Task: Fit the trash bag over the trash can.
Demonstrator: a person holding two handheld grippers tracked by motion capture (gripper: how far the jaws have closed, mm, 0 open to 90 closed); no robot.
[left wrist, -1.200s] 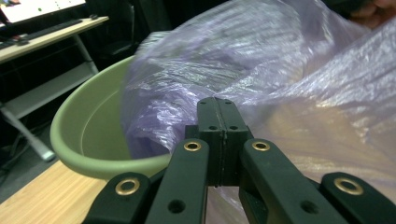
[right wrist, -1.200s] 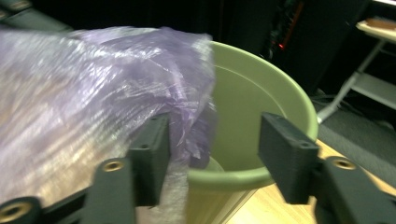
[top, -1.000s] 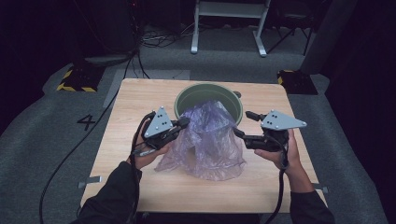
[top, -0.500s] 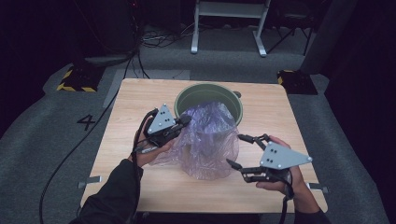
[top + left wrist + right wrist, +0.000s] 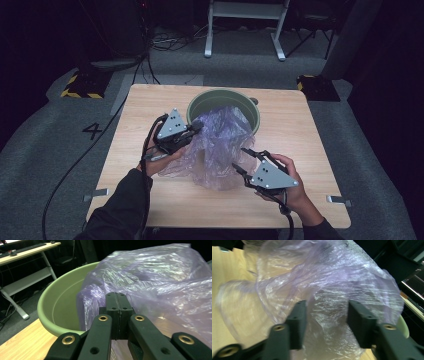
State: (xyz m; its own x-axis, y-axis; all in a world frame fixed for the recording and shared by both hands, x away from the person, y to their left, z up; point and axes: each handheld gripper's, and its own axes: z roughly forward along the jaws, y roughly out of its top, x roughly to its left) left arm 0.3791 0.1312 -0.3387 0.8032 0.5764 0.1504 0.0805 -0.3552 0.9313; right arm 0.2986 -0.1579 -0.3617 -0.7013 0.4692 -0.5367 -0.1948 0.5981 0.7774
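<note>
Beside the round green plastic bowl (image 5: 223, 102), my left gripper (image 5: 115, 305) pinches the crinkly purple plastic bag (image 5: 218, 150); my right gripper (image 5: 243, 160), half open, has just been closing around the bag.

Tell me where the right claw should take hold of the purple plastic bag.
Grip the loose crumpled edge of the purple plastic bag nearest the right claw, coming in low from the table's near right side: film bunches there, opposite the left claw, clear of the green bowl.

- I'm working in a lab or recording studio: black-draped surroundings, grey carpet (image 5: 350, 135).
- Yellow-black hazard-striped blocks (image 5: 80, 87) flank my tabletop (image 5: 300, 130); cables (image 5: 165, 42) trail at upper centre.
- A "4" (image 5: 92, 131) marks the floor at left.
</note>
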